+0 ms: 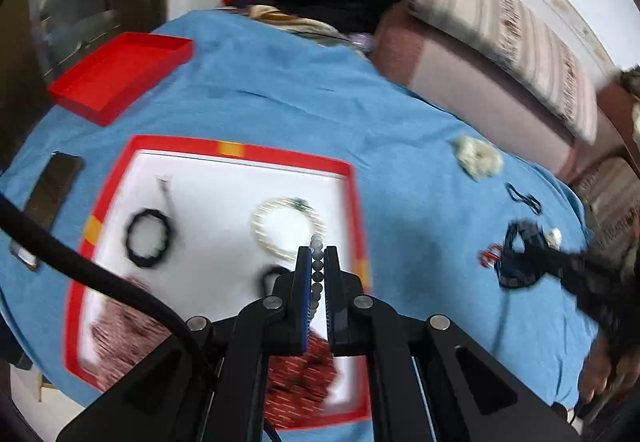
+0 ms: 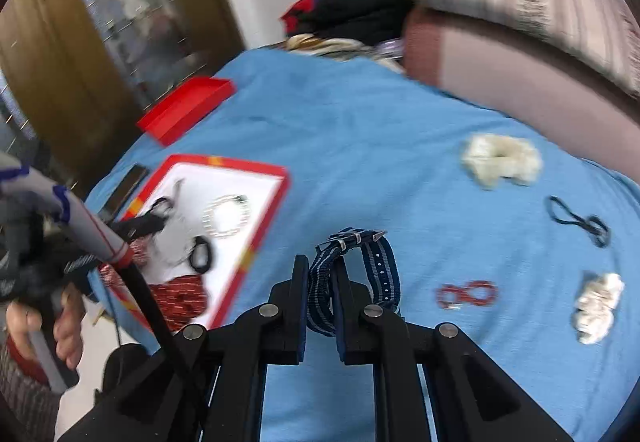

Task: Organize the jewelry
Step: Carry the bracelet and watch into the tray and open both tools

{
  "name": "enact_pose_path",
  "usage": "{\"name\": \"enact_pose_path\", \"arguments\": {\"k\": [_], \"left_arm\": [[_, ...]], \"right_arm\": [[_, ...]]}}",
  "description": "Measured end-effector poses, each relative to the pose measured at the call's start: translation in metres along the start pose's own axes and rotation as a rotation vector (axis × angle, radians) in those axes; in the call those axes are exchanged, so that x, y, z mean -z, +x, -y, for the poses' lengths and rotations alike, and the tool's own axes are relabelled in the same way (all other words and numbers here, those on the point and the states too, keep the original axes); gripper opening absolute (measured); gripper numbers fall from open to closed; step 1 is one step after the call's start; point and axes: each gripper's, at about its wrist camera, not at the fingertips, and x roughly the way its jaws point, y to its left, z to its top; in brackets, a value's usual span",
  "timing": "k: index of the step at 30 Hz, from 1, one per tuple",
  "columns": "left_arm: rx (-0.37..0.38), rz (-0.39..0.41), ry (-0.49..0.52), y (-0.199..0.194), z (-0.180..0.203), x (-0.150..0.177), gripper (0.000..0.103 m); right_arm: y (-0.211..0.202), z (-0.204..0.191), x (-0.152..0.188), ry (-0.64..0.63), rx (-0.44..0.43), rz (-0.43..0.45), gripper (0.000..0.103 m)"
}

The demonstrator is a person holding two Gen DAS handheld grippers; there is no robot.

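In the left wrist view, your left gripper [image 1: 318, 254] pinches a grey bead strand [image 1: 317, 274] at lower centre, over the blurred red tray [image 1: 354, 210]; its lower end is hidden. In the right wrist view, your right gripper [image 2: 322, 268] clamps a striped blue strap [image 2: 320, 298] at lower centre; its tail is cut off behind the fingers [image 2: 301, 302].

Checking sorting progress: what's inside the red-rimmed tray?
In the tray: pearl bracelet, black band, red patterned cloth. The left gripper hides part.
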Motion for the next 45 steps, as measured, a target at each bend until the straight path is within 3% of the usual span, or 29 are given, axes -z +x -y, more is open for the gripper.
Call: {"name": "enact_pose_path", "arguments": {"k": [8, 21, 26, 29, 32, 36, 39, 41, 43, 45], "left_arm": [[-0.019, -0.025, -0.043, 0.029, -0.055, -0.036, 0.005], [-0.125, -0.089, -0.031, 0.084, -0.102, -0.062, 0.005], [-0.090, -0.056, -0.061, 0.071, -0.114, -0.067, 0.006], [-0.064, -0.029, -0.078, 0.054, -0.121, -0.069, 0.012], [-0.042, 0.014, -0.116, 0.030, -0.131, -0.069, 0.019], [-0.033, 0.049, -0.150, 0.007, -0.139, -0.066, 0.021], [-0.040, 0.066, -0.161, -0.007, -0.141, -0.061, 0.025], [-0.050, 0.077, -0.162, -0.015, -0.142, -0.055, 0.028], [-0.067, 0.088, -0.165, -0.022, -0.141, -0.051, 0.028], [-0.072, 0.094, -0.173, -0.028, -0.139, -0.046, 0.029]], "right_arm": [[0.049, -0.060, -0.009, -0.063, -0.098, -0.066, 0.011], [0.107, -0.122, -0.022, 0.012, -0.336, -0.198, 0.012], [0.142, -0.136, -0.026, 0.034, -0.368, -0.262, 0.012], [0.160, -0.145, -0.028, 0.049, -0.376, -0.284, 0.012], [0.172, -0.155, -0.033, 0.023, -0.357, -0.280, 0.012], [0.185, -0.166, -0.037, -0.006, -0.332, -0.282, 0.012], [0.191, -0.171, -0.037, -0.002, -0.317, -0.282, 0.018], [0.187, -0.170, -0.038, 0.013, -0.337, -0.276, 0.035], [0.175, -0.168, -0.041, 0.013, -0.346, -0.245, 0.044], [0.164, -0.166, -0.045, -0.003, -0.349, -0.222, 0.044]]}}
